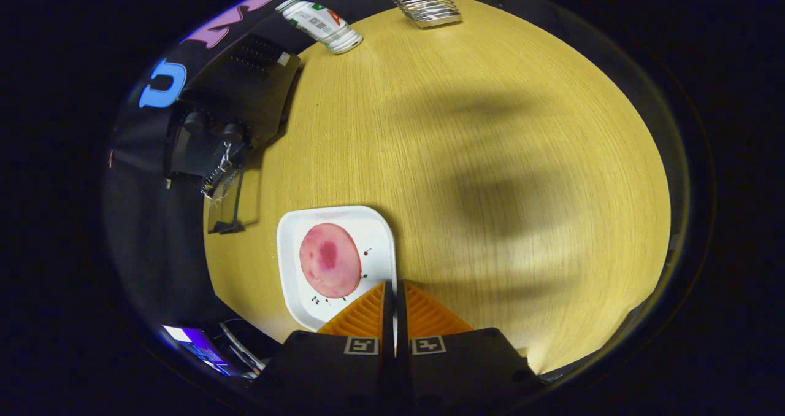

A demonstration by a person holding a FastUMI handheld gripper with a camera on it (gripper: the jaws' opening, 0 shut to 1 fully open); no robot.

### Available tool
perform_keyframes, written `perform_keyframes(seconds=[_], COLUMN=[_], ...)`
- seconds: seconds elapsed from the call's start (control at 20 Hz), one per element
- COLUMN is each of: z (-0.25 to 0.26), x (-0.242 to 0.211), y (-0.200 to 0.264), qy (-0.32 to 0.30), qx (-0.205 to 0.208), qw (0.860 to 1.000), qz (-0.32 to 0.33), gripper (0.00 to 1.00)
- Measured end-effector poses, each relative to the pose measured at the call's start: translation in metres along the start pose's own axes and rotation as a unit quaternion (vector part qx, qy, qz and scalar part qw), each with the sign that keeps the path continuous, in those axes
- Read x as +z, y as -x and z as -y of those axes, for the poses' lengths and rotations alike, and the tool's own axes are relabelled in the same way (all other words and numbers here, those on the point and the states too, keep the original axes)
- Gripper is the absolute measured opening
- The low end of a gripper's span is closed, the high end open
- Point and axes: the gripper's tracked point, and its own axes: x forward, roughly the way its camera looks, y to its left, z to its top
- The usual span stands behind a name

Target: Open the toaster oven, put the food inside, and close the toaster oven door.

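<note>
A white square plate [291, 244] carries a round pink piece of food [329, 269]. It is seen from above over the wooden table [466, 158]. My gripper [394, 293] is shut on the plate's right rim, and a thin white sliver of the rim shows between the two fingers. The black toaster oven [245, 91] stands beyond the plate to the left, at the table's edge. Its glass door [224, 201] hangs open toward the plate, with a handle at its lower end. The inside of the oven is dark and I cannot see into it.
A white container with a label [319, 23] lies on its side at the far edge of the table. A metal wire rack [425, 3] stands to its right. A lit screen [196, 342] sits off the table, below the plate. Shadows fall across the wood to the right.
</note>
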Motion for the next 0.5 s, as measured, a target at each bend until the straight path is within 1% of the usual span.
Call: perform_keyframes(seconds=[0.15,0.3,0.45,0.5], z=[-0.004,-0.007,-0.022,-0.029], x=[0.003,0.006,0.003,-0.005], y=[0.007,0.012,0.022,0.028], qy=[-0.033,-0.053,-0.098,-0.108], qx=[0.039,0.058,0.079,0.085], qw=[0.998,0.996,0.990,0.988], qz=[0.031,0.052,0.069,0.072], gripper=[0.05,0.05,0.05,0.05])
